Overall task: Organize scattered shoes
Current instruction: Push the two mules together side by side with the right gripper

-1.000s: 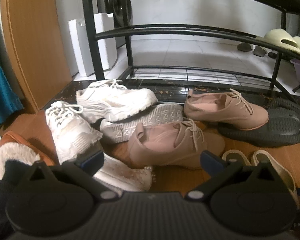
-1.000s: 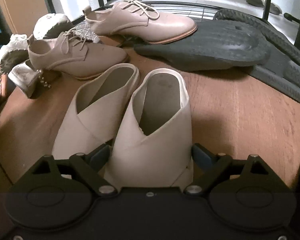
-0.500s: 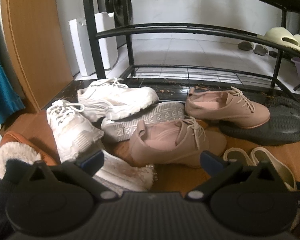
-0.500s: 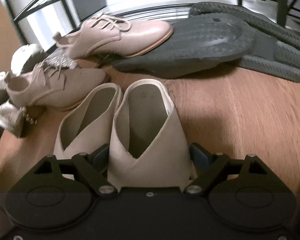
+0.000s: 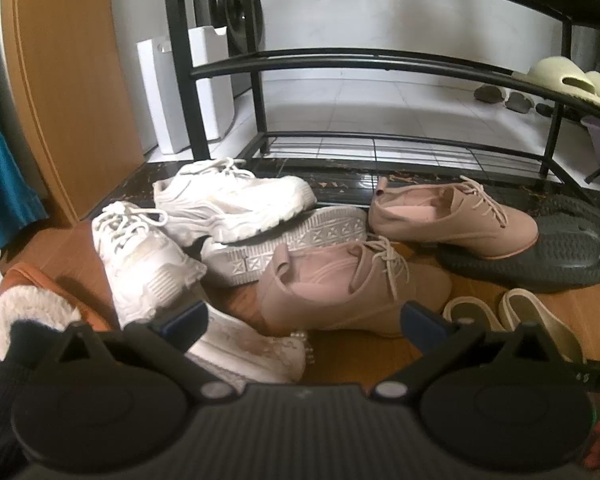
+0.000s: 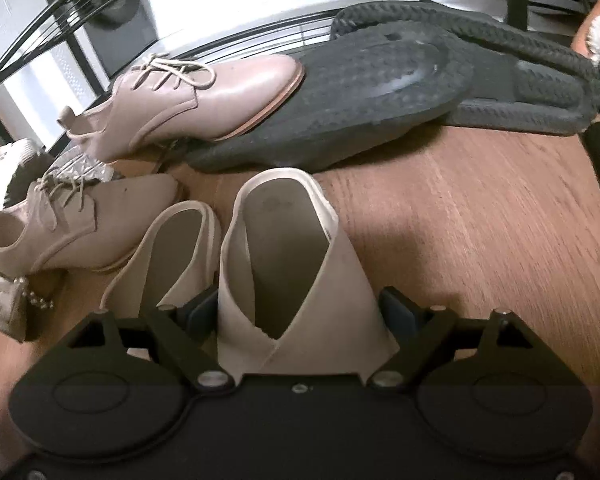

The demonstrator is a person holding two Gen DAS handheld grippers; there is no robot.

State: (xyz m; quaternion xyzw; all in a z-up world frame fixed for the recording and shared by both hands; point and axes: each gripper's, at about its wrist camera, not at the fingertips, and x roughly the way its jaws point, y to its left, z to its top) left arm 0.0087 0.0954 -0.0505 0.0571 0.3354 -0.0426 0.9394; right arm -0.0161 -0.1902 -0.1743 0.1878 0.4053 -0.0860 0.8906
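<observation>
Shoe rack: black metal, open shelves, well ahead of both grippers; cream slippers on its middle shelf, far right.

Wooden floor: brown boards under all the scattered shoes.

Black sandals: two, overlapping, ahead and to the right of the right gripper, well apart from it.

White sneakers: a heap ahead and to the left of the left gripper. One upright at the back, one lying sole-out beneath it, one closer, one low and just beyond the left finger.

Pink lace-up shoes: the far one has its toe resting on a black sandal; the near one stands ahead and to the left of the right gripper, just beside the beige mules. In the left wrist view the near one sits straight ahead, between the line of the two fingers but beyond them.

Beige mules: the right one lies between the fingers of the right gripper, heel opening pointing away; the left one is just beside it, outside the left finger.

Furry slipper: orange with white lining, left of the left gripper.

Right gripper: jaws opening, straddling the right mule; pads seem just off its sides.

Left gripper: released, jaws wide, nothing between them.
</observation>
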